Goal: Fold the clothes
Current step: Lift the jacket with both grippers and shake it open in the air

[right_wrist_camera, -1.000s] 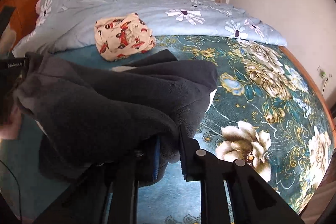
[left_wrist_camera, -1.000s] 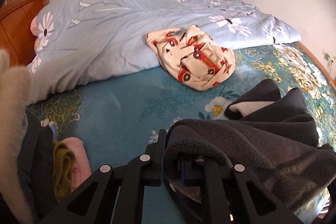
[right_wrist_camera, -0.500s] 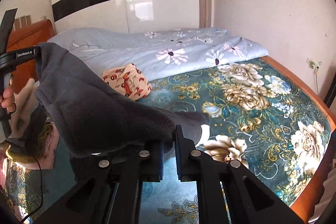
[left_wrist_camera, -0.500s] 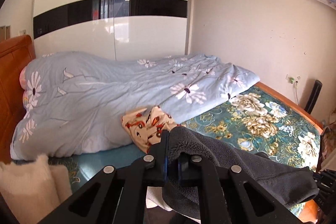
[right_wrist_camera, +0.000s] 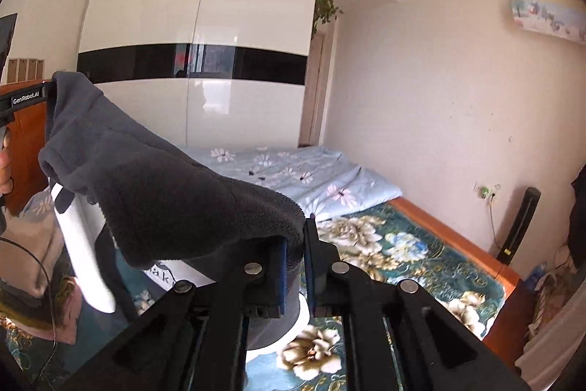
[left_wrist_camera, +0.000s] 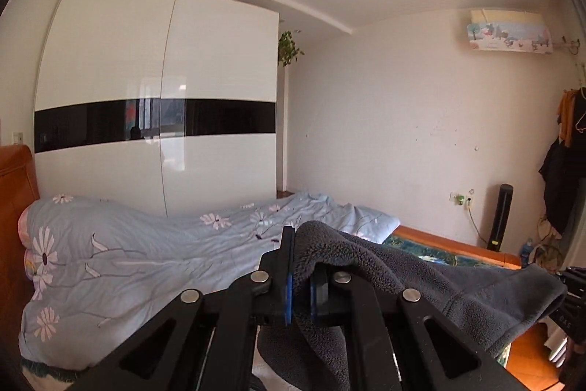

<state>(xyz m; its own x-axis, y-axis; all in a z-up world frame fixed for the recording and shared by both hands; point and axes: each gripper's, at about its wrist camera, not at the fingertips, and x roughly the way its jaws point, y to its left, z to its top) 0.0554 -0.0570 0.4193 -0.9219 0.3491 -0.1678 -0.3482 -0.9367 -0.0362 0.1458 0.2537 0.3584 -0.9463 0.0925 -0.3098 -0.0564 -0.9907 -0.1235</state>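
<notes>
We are clamping the left hand-held gripper [left_wrist_camera: 298, 275] on one edge of the dark grey fleece garment [left_wrist_camera: 421, 284], and the right hand-held gripper [right_wrist_camera: 293, 253] is pinching another edge. The garment [right_wrist_camera: 154, 185] is hanging stretched between them, lifted above the bed [right_wrist_camera: 421, 255], near its foot edge. The pale blue duvet [left_wrist_camera: 128, 255] is lying along the bed's far edge, by the wardrobe [left_wrist_camera: 157, 105].

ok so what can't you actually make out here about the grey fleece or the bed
- Left wrist view: the grey fleece drops below the frame behind the left gripper, so its shape stays unknown.
- Right wrist view: the printed text on its white part is covered by fleece folds.
- Right wrist view: the bed underneath is hidden by the hanging fleece and the right gripper.
</notes>
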